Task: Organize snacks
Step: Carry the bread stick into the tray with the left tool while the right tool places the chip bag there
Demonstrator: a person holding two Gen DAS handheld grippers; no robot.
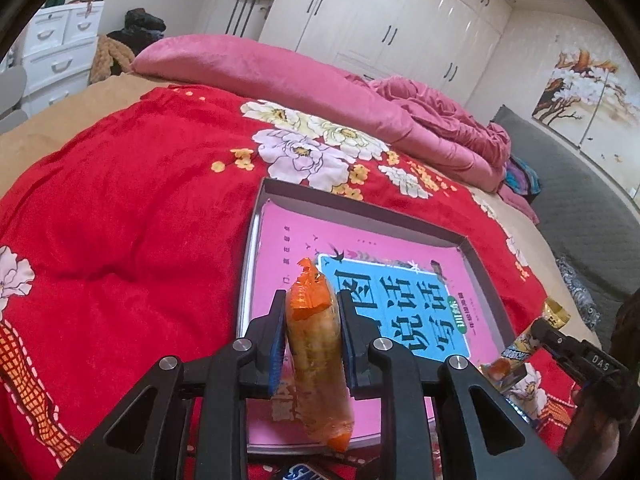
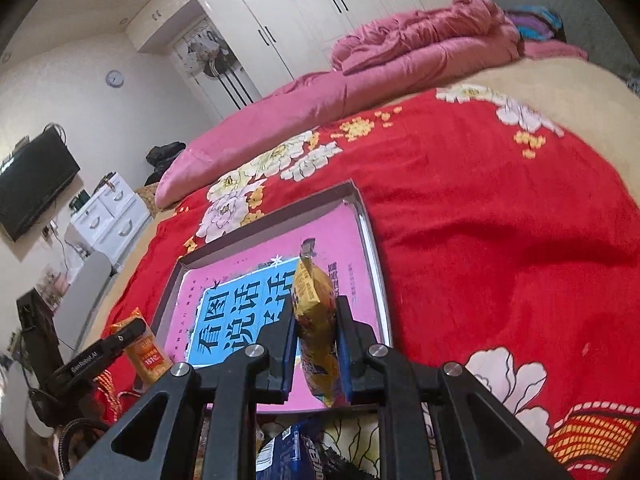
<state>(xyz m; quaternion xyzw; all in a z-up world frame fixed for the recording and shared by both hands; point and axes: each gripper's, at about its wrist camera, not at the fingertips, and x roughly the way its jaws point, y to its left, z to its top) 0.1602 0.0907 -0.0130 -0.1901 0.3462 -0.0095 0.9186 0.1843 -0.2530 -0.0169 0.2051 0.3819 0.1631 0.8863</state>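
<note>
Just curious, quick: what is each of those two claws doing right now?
Left gripper: closed on an orange snack packet.
Right gripper: closed on a yellow snack packet.

We saw a clear, glossy orange plastic snack wrapper [image 1: 316, 344], crinkled at its ends, between matt black plastic gripper fingers [image 1: 276, 320] with bright metal pins, low in the left wrist view. A shiny yellow foil-like snack packet [image 2: 316, 320] showed at lower centre of the right view. The shallow grey cardboard tray [image 1: 360, 204] held smooth pink printed paper. The red floral blanket [image 1: 132, 200] looked plush.
</note>
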